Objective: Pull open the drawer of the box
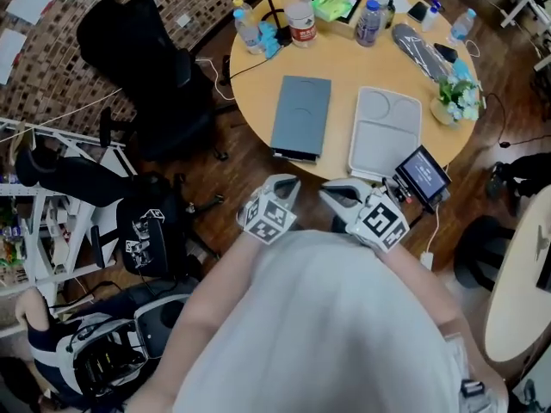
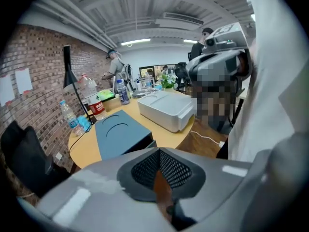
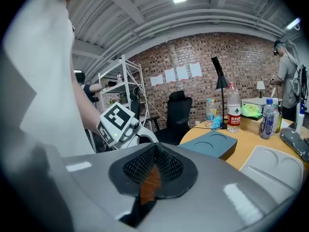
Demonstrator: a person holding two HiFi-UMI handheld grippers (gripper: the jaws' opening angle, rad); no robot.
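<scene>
box [image 1: 301,114] left of tray [image 1: 385,133], both on table [image 1: 344,58] | bottles [image 1: 299,13] far | chair [image 1: 151,67] left | left gripper [image 1: 288,188], right gripper [image 1: 340,194] near, off table

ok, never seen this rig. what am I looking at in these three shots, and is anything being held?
No robot here: a person holds a two-jaw claw in each hand. The head view is from a camera on the person's head, looking down at the left claw and right claw, held close to the body. The other two views ride on the claws and look along their jaws. On the round table lie a flat blue-grey box, a pale grey box, bottles, a small screen and a plant. Both claws have jaws together, nothing between them, and touch nothing on the table.
</scene>
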